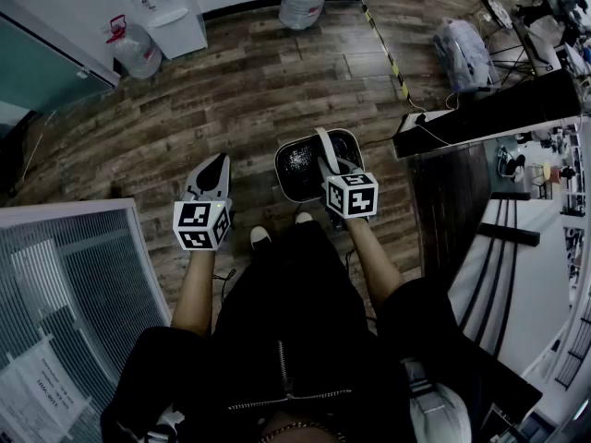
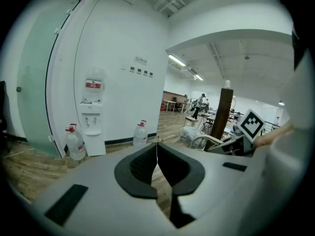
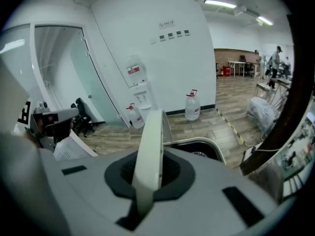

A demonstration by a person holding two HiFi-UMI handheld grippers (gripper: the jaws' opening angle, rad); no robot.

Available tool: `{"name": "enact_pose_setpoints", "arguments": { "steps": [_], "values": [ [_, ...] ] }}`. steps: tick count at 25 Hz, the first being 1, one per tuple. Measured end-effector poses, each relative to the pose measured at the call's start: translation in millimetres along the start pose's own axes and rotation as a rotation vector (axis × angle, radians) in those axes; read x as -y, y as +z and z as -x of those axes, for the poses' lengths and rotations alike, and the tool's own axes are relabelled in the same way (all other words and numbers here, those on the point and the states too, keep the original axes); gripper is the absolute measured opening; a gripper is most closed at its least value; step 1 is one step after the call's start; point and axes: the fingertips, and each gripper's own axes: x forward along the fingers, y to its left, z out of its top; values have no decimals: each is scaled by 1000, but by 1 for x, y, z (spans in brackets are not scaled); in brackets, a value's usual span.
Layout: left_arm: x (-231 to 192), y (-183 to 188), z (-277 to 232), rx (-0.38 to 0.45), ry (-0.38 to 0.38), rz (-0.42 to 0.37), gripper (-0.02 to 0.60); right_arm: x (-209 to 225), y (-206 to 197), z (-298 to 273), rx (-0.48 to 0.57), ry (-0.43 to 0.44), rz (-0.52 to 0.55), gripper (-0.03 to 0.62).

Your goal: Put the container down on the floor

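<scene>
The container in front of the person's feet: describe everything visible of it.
A pale, plastic-looking rounded-square container with a dark, glossy inside and a flat white arched handle. It is upright and open-topped, above the wooden plank floor just ahead of the person's shoes. The right hand-held gripper is shut on the handle; whether its base touches the floor cannot be told.

This is looking like an open-plan office: a water dispenser (image 1: 171,12) is standing against a white wall (image 3: 167,68), spare water bottles (image 1: 302,0) are sitting beside it on the wood-plank floor (image 1: 249,100), an office chair (image 3: 81,114) is resting by a glass partition (image 3: 54,77), and desks (image 3: 243,65) are lining the far hall under glowing ceiling strip lights (image 3: 220,4).
</scene>
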Motion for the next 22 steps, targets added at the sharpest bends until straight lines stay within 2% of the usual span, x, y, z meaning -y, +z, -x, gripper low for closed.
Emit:
{"name": "enact_pose_setpoints", "arguments": {
  "steps": [4, 12, 17, 22],
  "values": [
    [6, -14, 43, -27, 31, 4, 15, -37, -26, 21, 18, 95, -69, 11],
    [24, -29, 73, -10, 111, 35, 15, -93, -45, 29, -18, 237, 4, 12],
    [35, -32, 79, -9, 137, 40, 15, -102, -52, 39, -7, 251, 18, 12],
    [44, -26, 79, 7, 173, 42, 15, -97, -41, 52, 25, 264, 48, 12]
  ]
}}
